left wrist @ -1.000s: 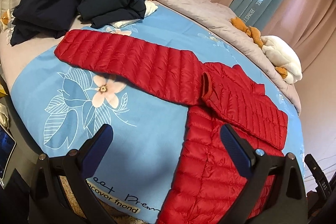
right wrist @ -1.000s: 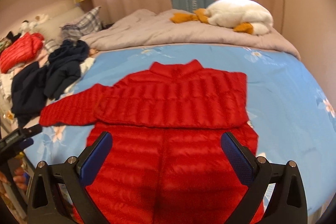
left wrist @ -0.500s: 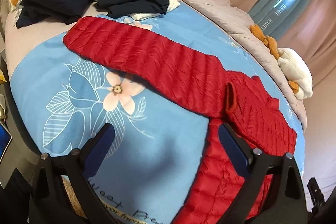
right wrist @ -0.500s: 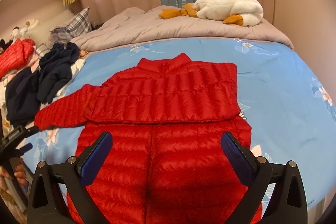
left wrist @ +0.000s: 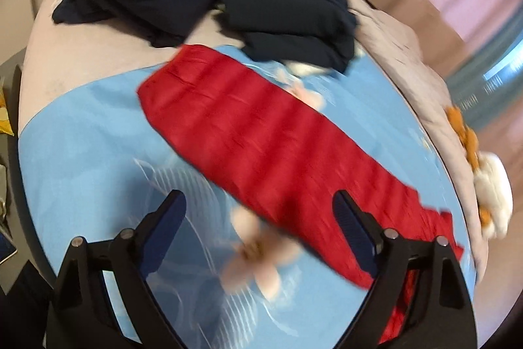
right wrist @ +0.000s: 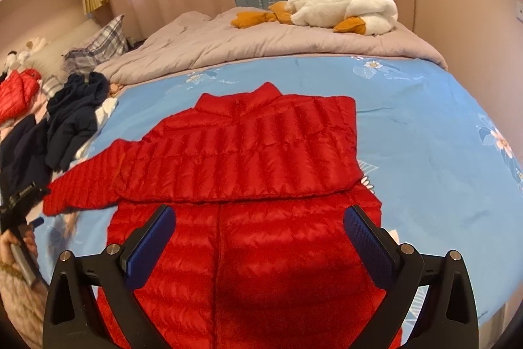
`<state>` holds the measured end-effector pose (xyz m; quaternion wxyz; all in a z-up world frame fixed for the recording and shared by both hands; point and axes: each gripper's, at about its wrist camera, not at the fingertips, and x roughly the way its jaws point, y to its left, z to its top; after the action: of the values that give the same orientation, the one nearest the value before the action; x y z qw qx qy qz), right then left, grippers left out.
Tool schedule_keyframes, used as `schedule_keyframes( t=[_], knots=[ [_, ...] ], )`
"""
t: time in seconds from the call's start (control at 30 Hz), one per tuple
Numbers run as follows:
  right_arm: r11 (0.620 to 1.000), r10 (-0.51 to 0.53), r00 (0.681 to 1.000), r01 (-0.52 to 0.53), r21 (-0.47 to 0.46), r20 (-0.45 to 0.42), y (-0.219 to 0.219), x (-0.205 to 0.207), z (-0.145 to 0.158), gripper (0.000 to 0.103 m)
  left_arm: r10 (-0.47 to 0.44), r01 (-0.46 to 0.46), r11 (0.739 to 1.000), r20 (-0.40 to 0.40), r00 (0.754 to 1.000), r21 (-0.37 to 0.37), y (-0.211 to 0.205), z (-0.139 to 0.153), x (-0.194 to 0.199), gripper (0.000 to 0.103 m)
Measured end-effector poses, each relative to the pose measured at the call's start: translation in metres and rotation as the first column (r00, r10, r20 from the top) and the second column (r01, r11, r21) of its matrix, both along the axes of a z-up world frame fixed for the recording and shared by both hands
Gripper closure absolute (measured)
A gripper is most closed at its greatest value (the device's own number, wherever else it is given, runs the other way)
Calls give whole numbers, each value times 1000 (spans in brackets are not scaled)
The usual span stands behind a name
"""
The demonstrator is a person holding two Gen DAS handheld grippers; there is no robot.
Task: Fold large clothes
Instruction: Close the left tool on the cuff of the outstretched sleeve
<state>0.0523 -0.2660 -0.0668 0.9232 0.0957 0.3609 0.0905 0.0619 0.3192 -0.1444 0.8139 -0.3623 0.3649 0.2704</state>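
Left gripper (left wrist: 258, 211) nearer sleeve (left wrist: 261, 136) cuff edge (jaws apart), blue sheet (left wrist: 81, 136) beside

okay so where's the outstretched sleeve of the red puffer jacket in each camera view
Left wrist view: the outstretched sleeve of the red quilted puffer jacket runs diagonally across the middle, cuff at upper left, blurred.
Right wrist view: the same sleeve lies at the left edge, cuff at lower left.
Shared landmark: the pile of dark navy clothes just beyond the cuff.
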Motion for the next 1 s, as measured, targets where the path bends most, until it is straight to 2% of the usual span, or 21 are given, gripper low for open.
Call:
schedule_keyframes(
  t=[0.07,0.27,0.4,0.47,0.5,0.57,0.6,0.67,0.7,0.87,1.0],
  knots=[
    [1000,-4,1000,4,0,-10,1,5,-2,1,29,-29,1000,-35,999,-5,18,-11,5,25],
    [1000,4,999,-5,-18,-35,8,14,-8,1,98,-101,993,-47,994,-63,53,-38,7,25],
    [1000,7,999,-8,-18,-42,11,19,-9,1,110,-110,994,-18,994,-18,57,-38,12,25],
    [1000,11,999,-12,-25,-46,14,21,-9,1,110,-110,994,-4,994,-20,63,-40,17,27],
    [1000,13,999,-14,-28,-46,15,21,-10,1,112,-111,994,5,994,-19,66,-40,18,30],
    [999,17,999,-18,-28,-48,17,22,-10,1,125,-125,992,-9,992,-7,71,-41,20,51],
    [999,19,999,-20,-26,-48,18,22,-10,1,129,-129,992,-23,991,6,71,-41,20,56],
    [999,25,998,-26,-23,-50,19,23,-11,1,115,-115,993,-15,993,15,70,-42,22,86],
    [999,25,998,-26,-23,-50,19,24,-11,1,110,-110,994,0,994,-7,70,-44,21,92],
    [1000,24,999,-25,-13,-36,19,22,-6,1,114,-114,993,20,993,25,61,-29,20,98],
    [1000,20,1000,-20,-24,-9,18,17,0,1,99,-104,991,56,993,89,46,4,12,98]
  ],
)
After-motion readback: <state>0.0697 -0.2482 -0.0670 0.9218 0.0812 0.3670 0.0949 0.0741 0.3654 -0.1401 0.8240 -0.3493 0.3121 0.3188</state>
